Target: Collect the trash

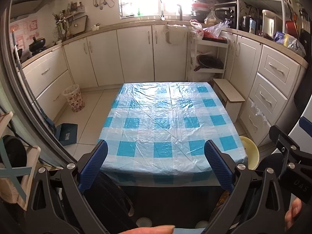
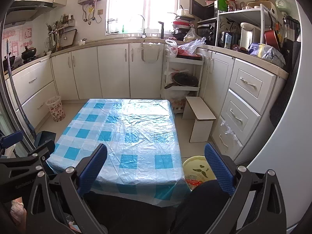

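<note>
Both of your claws hang empty with jaws spread wide: the left claw (image 1: 156, 156) and the right claw (image 2: 156, 159) sit over the near edge of the low bench covered in a blue-and-white checked plastic sheet (image 1: 167, 113).

That bench top shows no trash at all, only wrinkled plastic, so either the surface is already cleared or nothing was there to collect; you cannot tell which from this alone.

No loose piece of trash is clearly visible in either view, so I cannot show you where the task's thing lies. The likely drop point is the white mesh wastebasket with a red floral print (image 1: 74, 98), standing on the floor far left by the cabinets, well apart from both claws. A pale yellow round basin (image 2: 197, 168) sits on the floor just right of the bench; something red and white shows at its near rim, too unclear to name.
</note>
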### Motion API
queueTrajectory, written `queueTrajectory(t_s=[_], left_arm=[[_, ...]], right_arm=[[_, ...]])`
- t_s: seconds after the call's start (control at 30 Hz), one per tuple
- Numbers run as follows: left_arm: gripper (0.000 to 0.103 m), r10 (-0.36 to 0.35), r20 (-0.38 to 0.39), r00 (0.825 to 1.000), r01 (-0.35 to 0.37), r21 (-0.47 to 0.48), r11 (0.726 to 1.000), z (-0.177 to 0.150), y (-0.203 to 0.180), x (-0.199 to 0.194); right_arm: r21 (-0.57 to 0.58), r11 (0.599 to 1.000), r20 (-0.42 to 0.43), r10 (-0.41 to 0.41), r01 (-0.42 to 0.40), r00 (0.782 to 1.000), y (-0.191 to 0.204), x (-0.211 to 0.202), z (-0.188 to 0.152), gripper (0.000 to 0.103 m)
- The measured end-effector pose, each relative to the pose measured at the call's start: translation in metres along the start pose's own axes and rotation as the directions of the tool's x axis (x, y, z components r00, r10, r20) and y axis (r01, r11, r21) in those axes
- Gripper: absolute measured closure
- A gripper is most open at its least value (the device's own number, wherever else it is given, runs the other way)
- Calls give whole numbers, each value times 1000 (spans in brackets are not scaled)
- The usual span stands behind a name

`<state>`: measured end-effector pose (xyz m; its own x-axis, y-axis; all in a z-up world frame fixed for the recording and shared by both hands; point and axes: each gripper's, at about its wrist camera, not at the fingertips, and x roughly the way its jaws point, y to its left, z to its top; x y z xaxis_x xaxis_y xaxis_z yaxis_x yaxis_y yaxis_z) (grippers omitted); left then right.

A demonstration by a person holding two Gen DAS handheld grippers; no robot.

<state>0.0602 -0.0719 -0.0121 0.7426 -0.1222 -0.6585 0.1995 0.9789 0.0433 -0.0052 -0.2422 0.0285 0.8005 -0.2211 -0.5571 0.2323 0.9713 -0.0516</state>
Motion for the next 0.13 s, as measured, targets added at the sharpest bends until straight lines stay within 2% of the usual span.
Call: queueTrajectory(t_s=[0.13], left_arm=[[8, -54, -94, 994, 50, -48, 998, 9, 6, 48]], right_arm=[[-5, 1000, -8, 4, -5, 1000, 3, 24, 6, 7]])
